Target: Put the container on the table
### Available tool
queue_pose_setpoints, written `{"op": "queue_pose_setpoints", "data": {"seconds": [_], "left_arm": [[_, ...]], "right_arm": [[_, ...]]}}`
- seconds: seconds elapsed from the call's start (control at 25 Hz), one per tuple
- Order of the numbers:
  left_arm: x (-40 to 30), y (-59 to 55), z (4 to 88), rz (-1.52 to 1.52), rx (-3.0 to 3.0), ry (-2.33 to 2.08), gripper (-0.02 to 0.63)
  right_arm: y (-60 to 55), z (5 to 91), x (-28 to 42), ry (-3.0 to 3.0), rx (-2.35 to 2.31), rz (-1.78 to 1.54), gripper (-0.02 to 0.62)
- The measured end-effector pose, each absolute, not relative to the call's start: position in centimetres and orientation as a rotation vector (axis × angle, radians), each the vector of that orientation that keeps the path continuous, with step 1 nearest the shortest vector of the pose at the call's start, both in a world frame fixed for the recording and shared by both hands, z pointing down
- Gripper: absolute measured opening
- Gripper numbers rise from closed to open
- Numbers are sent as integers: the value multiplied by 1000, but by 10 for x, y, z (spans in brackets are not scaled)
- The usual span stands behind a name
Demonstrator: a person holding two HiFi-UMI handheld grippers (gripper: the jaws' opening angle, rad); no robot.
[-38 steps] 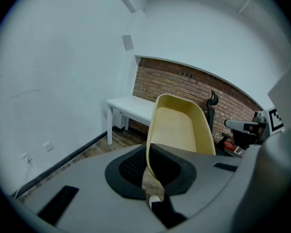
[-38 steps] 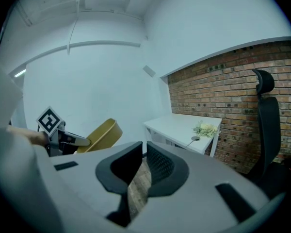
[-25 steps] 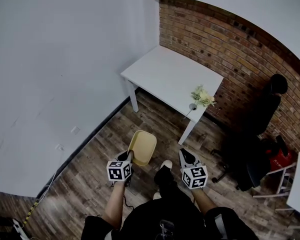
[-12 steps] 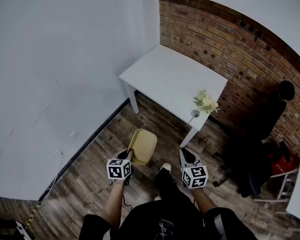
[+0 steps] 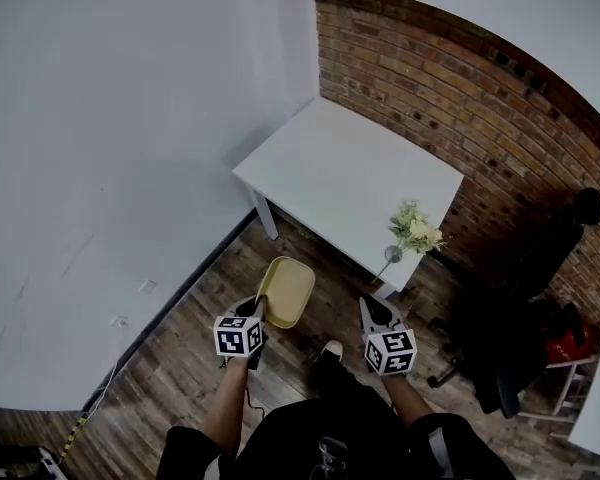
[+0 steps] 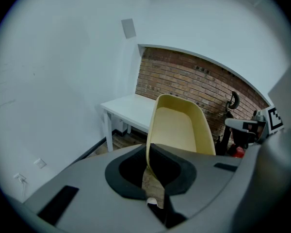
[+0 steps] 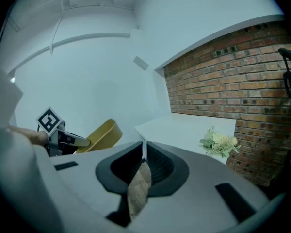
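One rim of the pale yellow oblong plastic container sat clamped in the left gripper above the wooden floor (short of the white rectangular table), the right gripper alongside, jaws nearly together on nothing.

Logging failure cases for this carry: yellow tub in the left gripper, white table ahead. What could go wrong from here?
1. The left gripper pinches the yellow container by one edge of its rim only, with the body sticking out ahead. It could pivot or slip. The right gripper is shut on nothing and gives no support.
2. The flowers stand at the near corner of the table. A set-down close to that corner could tip them.
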State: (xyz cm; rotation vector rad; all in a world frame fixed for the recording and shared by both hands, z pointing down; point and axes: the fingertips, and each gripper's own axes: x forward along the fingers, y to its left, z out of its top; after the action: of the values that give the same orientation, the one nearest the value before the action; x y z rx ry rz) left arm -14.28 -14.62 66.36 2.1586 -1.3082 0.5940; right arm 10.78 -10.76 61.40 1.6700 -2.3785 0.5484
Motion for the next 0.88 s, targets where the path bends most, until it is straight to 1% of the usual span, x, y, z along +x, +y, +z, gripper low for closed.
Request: {"op": "queue_pose_setpoints", "data": {"seconds": [0.48,0.88], "left_arm": [[-116,-264,660,632,2185,-1323,28],[-115,-320,646,635,2200,-1352,28]], "right_arm": [[-212,617,132,-2391,1642,543,25],[-247,612,139,-2404,1649,556,25]]}}
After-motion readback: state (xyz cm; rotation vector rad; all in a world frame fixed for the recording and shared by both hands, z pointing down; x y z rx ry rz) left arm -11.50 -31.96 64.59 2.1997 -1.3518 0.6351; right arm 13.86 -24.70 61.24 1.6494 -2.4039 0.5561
